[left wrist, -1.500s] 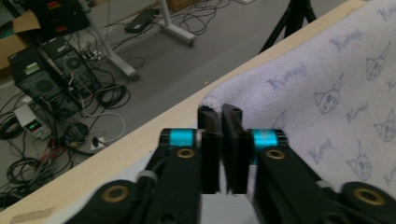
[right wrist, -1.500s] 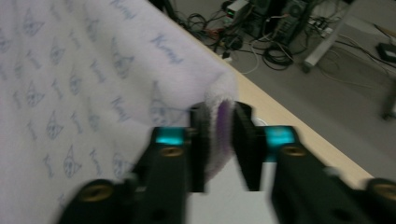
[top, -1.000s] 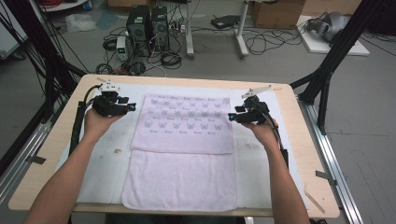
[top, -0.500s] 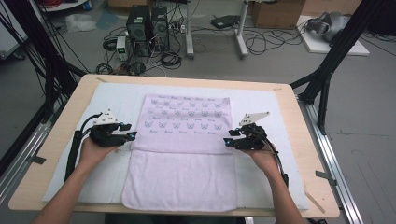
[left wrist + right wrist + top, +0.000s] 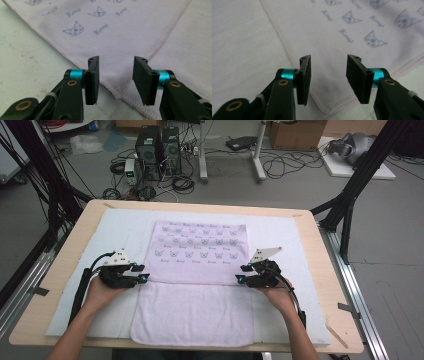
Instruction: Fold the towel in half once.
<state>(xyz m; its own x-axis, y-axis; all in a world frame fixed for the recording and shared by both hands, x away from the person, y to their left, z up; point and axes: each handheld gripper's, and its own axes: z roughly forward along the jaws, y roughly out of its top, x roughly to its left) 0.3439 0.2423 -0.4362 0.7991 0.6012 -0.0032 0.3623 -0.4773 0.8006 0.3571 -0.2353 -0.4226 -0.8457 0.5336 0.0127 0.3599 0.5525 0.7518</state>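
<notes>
A lilac towel (image 5: 200, 250) lies flat on the white mat, its cat-printed layer folded over a plain terry part (image 5: 195, 312). My left gripper (image 5: 144, 272) sits low at the printed layer's near left corner. In the left gripper view the jaws (image 5: 116, 60) stand open with the stitched corner of the towel (image 5: 112, 32) lying under the gap. My right gripper (image 5: 241, 273) is at the near right corner. Its jaws (image 5: 328, 58) have just been closing a little, and they stand open over the hemmed corner of the towel (image 5: 332, 45), with the pads apart from the cloth.
The white mat (image 5: 300, 240) covers most of the wooden table (image 5: 65, 250). Black frame legs (image 5: 350, 205) rise at the right and left of the table. Computers and cables sit on the floor beyond the far edge.
Both hands have come toward the person and down along the towel's sides, from the printed layer's far part to its near corners. The towel has not moved.
</notes>
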